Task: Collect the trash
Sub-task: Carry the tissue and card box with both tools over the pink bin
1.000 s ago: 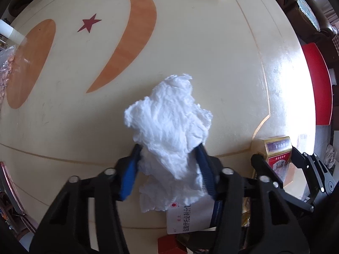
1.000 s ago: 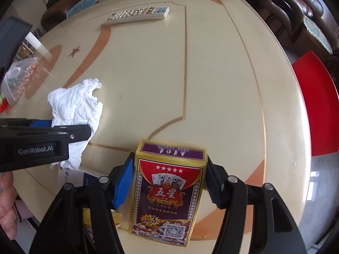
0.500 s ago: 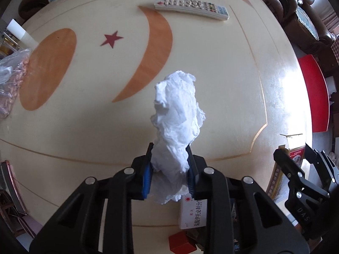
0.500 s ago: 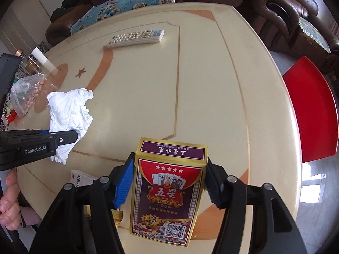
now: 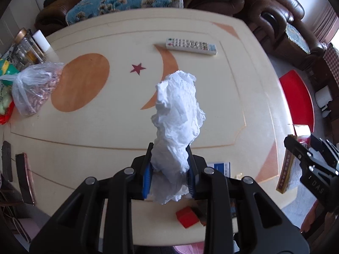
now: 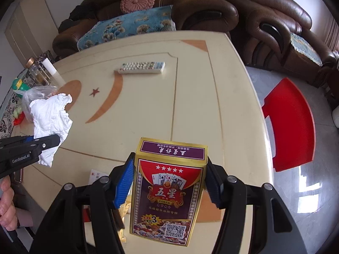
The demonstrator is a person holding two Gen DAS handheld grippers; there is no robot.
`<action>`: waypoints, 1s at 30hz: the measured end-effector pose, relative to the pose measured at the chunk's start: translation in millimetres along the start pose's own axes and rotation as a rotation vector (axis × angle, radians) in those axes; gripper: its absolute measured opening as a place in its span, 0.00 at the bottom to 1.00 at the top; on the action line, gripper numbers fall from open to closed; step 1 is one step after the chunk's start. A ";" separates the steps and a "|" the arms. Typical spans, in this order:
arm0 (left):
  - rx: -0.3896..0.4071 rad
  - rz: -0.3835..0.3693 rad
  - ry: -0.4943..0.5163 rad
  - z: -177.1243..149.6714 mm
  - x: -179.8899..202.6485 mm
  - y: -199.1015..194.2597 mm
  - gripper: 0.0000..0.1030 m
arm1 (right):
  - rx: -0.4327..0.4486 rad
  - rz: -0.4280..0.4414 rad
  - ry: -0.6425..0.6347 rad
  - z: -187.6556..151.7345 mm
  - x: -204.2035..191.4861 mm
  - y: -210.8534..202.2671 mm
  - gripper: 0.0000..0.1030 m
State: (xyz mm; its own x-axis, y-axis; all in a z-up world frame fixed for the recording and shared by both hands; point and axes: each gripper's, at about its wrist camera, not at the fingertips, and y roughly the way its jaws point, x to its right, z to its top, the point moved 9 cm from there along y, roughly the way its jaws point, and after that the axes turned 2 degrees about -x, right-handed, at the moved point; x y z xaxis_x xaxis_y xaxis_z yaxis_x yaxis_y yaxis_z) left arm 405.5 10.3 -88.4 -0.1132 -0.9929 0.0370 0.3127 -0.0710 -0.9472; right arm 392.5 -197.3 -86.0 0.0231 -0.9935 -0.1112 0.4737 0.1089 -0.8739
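Two grips, both full.
My left gripper [image 5: 168,170] pinches the crumpled tissue [image 5: 178,114] between narrow jaws; my right gripper [image 6: 169,182] clamps the playing-card box [image 6: 167,192], jaws wider, above the table [image 6: 228,110].

Things around the room, away from the trash

A white remote [image 5: 191,46] lay on the far side of the cream surface [image 5: 118,131], just past an orange moon shape and a small red star. At the left edge sat a clear plastic bag [image 5: 34,86], with a glass jar [image 5: 27,50] and a white tube [image 5: 41,40] behind it. A brown sofa [image 6: 211,10] with a blue cushion [image 6: 129,27] stood beyond, and a red chair [image 6: 290,122] stood to the right.
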 end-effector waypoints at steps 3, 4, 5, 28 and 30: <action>0.049 -0.013 0.007 -13.1 3.7 -25.9 0.26 | 0.041 0.010 -0.014 -2.6 -4.5 -31.7 0.57; 0.060 -0.027 0.012 -17.6 5.1 -34.1 0.26 | 0.052 0.011 -0.017 -4.0 -5.0 -40.3 0.57; 0.075 -0.041 0.019 -24.3 7.5 -46.0 0.26 | 0.066 0.010 -0.023 -5.3 -6.3 -51.3 0.57; 0.252 -0.072 0.165 -143.9 53.8 -153.6 0.26 | 0.232 0.070 -0.148 -105.0 -48.5 -205.2 0.57; 0.255 -0.077 0.181 -154.6 58.0 -154.8 0.26 | 0.235 0.074 -0.156 -117.0 -50.2 -209.7 0.57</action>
State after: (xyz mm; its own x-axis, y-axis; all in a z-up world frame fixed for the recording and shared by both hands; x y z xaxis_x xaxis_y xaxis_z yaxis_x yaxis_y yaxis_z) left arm 204.7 -21.5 11.1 -0.3045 -0.9521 0.0268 0.5206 -0.1900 -0.8324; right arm 189.0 -166.4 47.5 0.1915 -0.9781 -0.0810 0.6562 0.1890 -0.7306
